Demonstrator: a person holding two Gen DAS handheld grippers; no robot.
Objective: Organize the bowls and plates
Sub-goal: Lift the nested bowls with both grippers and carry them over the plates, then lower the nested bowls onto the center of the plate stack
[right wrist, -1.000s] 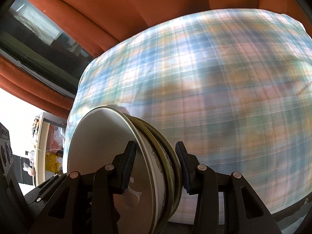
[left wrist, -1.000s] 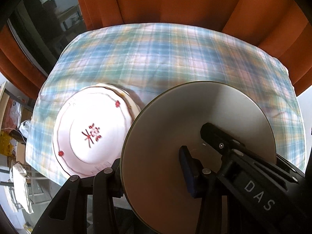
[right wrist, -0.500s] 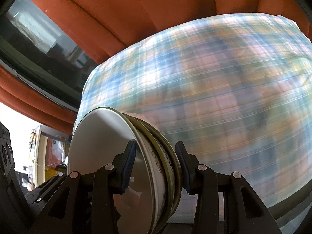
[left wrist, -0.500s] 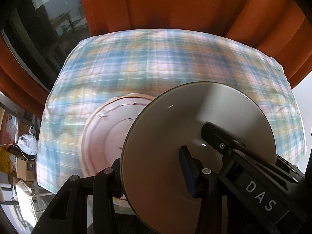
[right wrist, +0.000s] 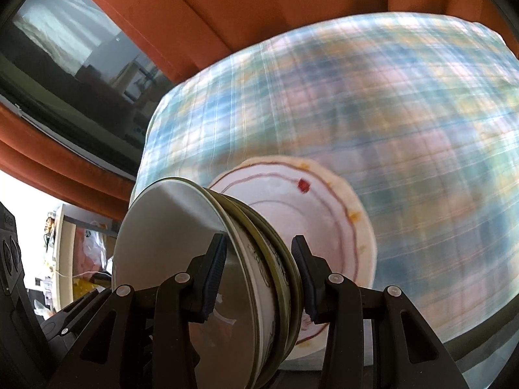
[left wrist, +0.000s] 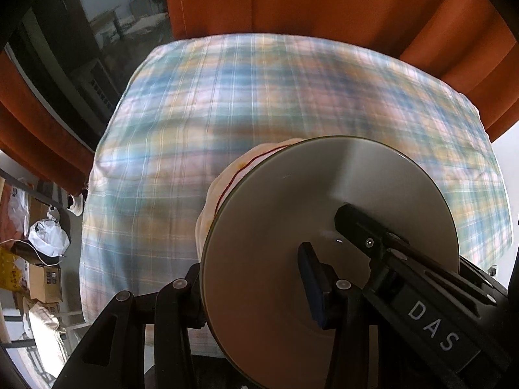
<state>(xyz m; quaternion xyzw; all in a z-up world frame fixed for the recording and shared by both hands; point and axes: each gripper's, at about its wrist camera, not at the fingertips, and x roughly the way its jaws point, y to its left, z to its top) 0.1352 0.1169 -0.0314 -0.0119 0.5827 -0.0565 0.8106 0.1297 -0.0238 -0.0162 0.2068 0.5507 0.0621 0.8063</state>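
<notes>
A nested stack of green-rimmed dishes [right wrist: 168, 233] hangs on edge above the table, tilted, held from two sides. My right gripper [right wrist: 258, 272] is shut on its rim, one pad on the grey inner face and one on the back. In the left wrist view the stack's grey face [left wrist: 292, 214] fills the lower middle. My left gripper [left wrist: 253, 288] is shut on it, and a finger [left wrist: 356, 223] of the right gripper reaches in from the right. Just beyond the stack, a white plate with red lines [right wrist: 324, 227] lies flat on the cloth. Only its edge [left wrist: 227, 181] shows past the stack in the left wrist view.
A plaid tablecloth [left wrist: 227, 97] covers the table [right wrist: 405, 113], with bare cloth beyond and to the right of the white plate. Orange curtains [left wrist: 324, 0] and a dark window [right wrist: 65, 48] stand behind. Boxes and bags [left wrist: 42, 259] lie on the floor past the table's left edge.
Both grippers have carried the stack sideways over the table toward the white plate. That plate has slid behind the stack in the left wrist view and come into the right wrist view.
</notes>
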